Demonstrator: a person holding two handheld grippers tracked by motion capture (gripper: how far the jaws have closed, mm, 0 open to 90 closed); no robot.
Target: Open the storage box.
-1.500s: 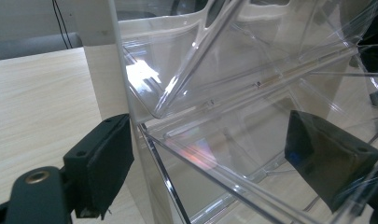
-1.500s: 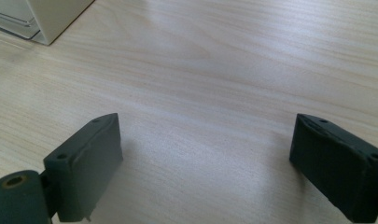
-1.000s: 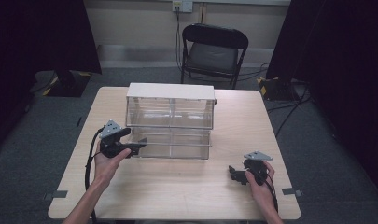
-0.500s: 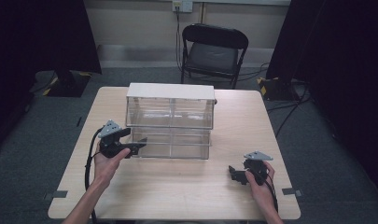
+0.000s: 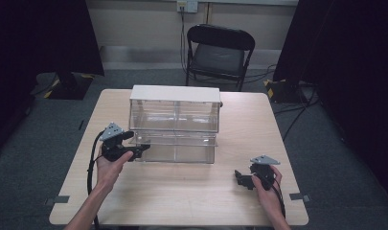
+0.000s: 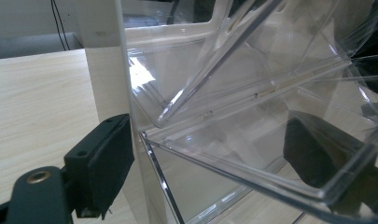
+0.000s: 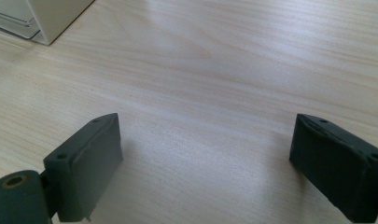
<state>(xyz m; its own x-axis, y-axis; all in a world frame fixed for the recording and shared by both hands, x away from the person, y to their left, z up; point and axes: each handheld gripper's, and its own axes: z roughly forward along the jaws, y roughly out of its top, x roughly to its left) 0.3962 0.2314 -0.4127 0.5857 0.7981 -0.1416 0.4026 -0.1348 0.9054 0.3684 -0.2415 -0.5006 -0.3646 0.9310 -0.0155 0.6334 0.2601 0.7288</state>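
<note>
Since the earlier frame the left gripper [image 5: 134,152] has edged rightward, its fingers [image 6: 100,163] now apart astride the lower drawer's [image 5: 177,149] clear front, at the bench's [image 5: 182,201] nine o'clock. The right gripper [image 5: 242,178], fingers apart, rests at five o'clock.

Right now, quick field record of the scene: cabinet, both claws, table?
cabinet: clear plastic drawer unit, two tiers, white top, mid-table
lower drawer: stands out toward the person
left claw: open, jaws astride the drawer's left front corner, one outside, one seen through the clear wall
right claw: open, holding nothing, over bare wood near the front right
table: light wood
behind: black folding chair
</note>
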